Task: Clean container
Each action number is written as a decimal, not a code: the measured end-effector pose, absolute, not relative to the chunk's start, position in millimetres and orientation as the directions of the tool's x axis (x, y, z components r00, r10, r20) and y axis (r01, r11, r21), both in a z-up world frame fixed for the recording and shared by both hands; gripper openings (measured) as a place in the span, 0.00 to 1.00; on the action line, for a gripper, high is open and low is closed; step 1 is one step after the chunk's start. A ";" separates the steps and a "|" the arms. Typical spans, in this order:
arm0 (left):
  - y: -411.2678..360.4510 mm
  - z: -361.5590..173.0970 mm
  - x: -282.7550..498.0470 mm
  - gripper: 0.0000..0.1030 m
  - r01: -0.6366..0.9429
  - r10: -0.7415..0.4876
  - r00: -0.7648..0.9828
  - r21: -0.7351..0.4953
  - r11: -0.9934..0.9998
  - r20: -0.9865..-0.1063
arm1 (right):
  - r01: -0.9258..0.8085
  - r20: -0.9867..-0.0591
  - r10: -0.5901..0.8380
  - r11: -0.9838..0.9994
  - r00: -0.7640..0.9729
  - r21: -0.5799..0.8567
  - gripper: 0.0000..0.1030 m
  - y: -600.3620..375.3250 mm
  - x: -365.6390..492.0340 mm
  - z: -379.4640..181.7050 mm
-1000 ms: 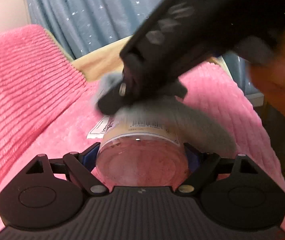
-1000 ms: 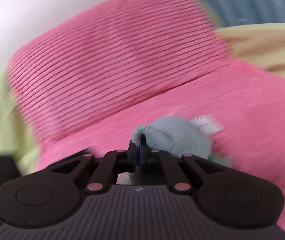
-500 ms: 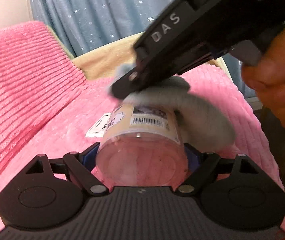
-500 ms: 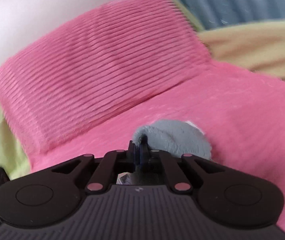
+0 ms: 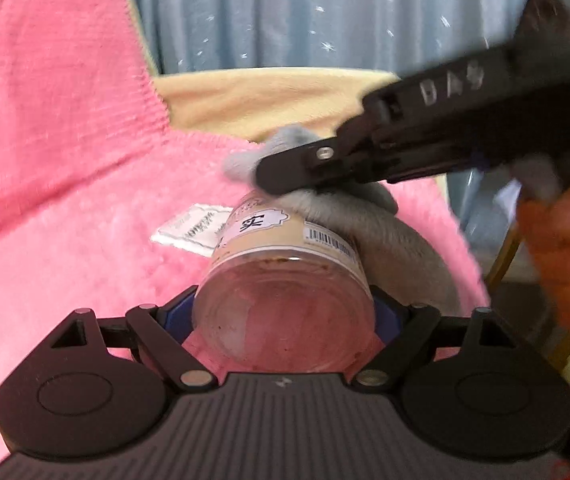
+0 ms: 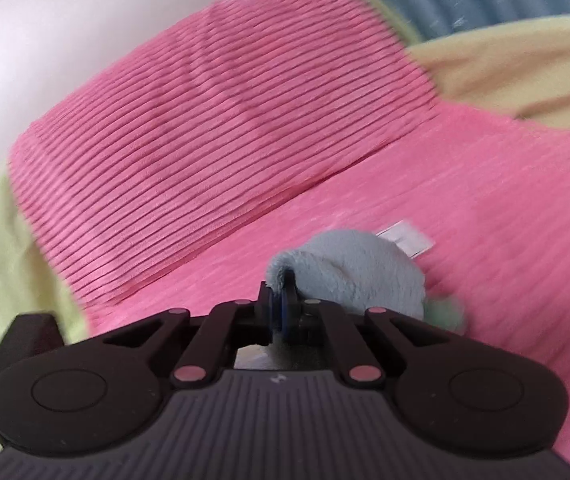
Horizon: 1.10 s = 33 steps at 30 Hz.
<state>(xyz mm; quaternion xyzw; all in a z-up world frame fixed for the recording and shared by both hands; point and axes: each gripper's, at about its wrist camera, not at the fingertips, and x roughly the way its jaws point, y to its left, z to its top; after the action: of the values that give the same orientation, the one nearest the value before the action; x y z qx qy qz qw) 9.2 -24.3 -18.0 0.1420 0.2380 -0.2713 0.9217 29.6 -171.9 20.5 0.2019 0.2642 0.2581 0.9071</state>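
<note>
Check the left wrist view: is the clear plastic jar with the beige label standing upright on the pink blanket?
No, the clear plastic jar lies sideways, clamped between the left gripper's fingers above the pink blanket.

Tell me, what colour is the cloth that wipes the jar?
The cloth is pale blue-grey; the right wrist view shows it best.

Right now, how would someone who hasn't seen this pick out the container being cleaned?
Over the pink fluffy blanket, find the left gripper. Between its fingers lies a clear plastic jar with a beige barcoded label, a grey cloth pressed against it. It is the only see-through thing.
</note>
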 end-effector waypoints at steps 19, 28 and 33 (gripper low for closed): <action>-46.0 -24.3 -2.3 0.83 0.566 -0.364 0.787 0.350 0.747 -0.497 | -0.449 -0.393 0.579 0.810 0.714 0.377 0.01 -158.6 27.7 24.7; -24.9 -13.6 9.1 0.85 0.574 -0.453 0.735 0.108 0.812 -0.504 | -0.323 -0.370 0.465 0.865 0.804 0.384 0.01 -179.4 36.7 16.3; -1.8 -13.3 24.2 0.84 0.552 -0.536 0.679 -0.131 0.823 -0.502 | -0.306 -0.367 0.460 0.861 0.808 0.407 0.01 -181.9 40.2 13.8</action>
<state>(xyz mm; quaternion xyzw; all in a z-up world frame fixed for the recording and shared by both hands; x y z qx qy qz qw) 24.2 -1.8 -13.3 0.0154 0.2690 -0.2968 0.9161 40.2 -181.9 13.8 0.1664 0.2323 0.2045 0.9362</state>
